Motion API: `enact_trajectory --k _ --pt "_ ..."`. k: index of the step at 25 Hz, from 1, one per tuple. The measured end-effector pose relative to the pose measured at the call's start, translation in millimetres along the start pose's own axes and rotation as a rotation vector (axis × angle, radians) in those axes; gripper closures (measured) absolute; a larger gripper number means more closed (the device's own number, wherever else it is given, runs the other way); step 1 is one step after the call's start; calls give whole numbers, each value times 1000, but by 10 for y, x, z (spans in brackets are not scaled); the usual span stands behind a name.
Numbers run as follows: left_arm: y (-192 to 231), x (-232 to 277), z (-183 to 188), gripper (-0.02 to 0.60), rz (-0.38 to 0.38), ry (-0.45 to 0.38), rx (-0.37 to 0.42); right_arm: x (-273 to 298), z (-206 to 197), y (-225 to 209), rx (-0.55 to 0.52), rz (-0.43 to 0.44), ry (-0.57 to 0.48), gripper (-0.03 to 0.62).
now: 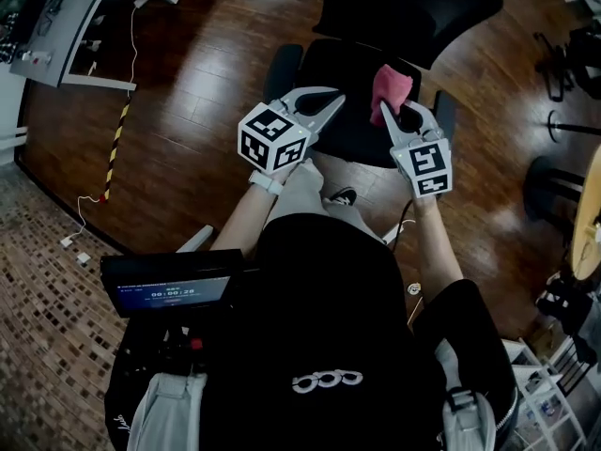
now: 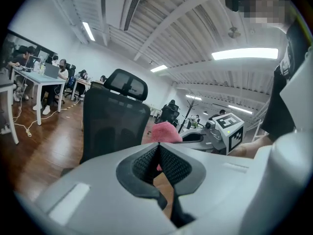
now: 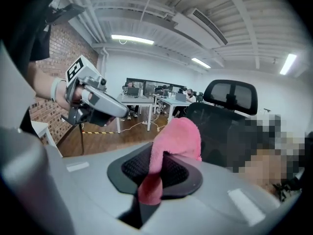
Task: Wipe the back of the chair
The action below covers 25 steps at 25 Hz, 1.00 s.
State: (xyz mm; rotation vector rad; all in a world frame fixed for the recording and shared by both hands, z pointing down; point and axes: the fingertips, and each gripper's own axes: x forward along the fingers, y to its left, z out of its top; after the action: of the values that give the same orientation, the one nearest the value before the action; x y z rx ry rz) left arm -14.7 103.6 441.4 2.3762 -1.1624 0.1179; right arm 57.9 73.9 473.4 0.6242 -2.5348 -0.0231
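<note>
**Step in hand:** approach. Wiping has not begun.

**Right gripper** (image 1: pixel 398 113): jaws clamped on a pink cloth (image 1: pixel 391 86). The pads pinch a narrow fold. The bulk of the cloth stands out ahead of the tips, and a short tail hangs behind the pads.

**Left gripper** (image 1: pixel 329 101): jaws closed, pads meeting, nothing between them. It hangs to the left of the right gripper, at about the same level and apart from it.

**Chair** (image 1: pixel 349 125): black. Both grippers hang over the seat (image 1: pixel 329 73). The mesh back (image 3: pixel 220 126) stands upright ahead of both sets of tips, with the headrest (image 3: pixel 230 93) above it. The cloth appears clear of the mesh, and no view shows contact.

**Next move (judgement):**
1. Carry the right gripper forward until the bulk of the cloth presses flat on the back.
2. Stroke across the mesh in overlapping passes.
3. Keep the jaws tight. The cloth is held only by a narrow fold, and drag on the mesh could pull it out.
4. Expect a chair of this kind to turn or roll under pressure. The left gripper is free and could brace the edge of the back.
</note>
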Motion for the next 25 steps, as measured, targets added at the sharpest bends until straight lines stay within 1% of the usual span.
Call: enact_trajectory --k 3,5,11,14,18,20,22,25 --pt "-532 -13 -178 588 -30 8 13 -554 -153 182 22 -24 -19 553" --pt "-754 -4 -247 588 -50 13 13 -831 -227 236 33 -39 -30 553" --pt "-914 72 -315 588 -94 33 28 -1194 -345 231 91 -89 -45 553" --pt "-1042 137 -303 588 -132 43 61 -1318 -348 254 113 -125 -66 553" --pt "-1187 198 -334 588 -178 70 108 -1395 -359 364 142 -150 -87 553" --pt "-1237 150 -310 588 -201 82 130 -1413 -313 433 161 -167 -94 553" --pt "-1245 6 -222 588 -216 87 143 -1401 -172 538 179 -180 -101 553" --pt "-1239 -106 -181 588 -219 87 137 -1365 -78 656 197 -182 -102 553"
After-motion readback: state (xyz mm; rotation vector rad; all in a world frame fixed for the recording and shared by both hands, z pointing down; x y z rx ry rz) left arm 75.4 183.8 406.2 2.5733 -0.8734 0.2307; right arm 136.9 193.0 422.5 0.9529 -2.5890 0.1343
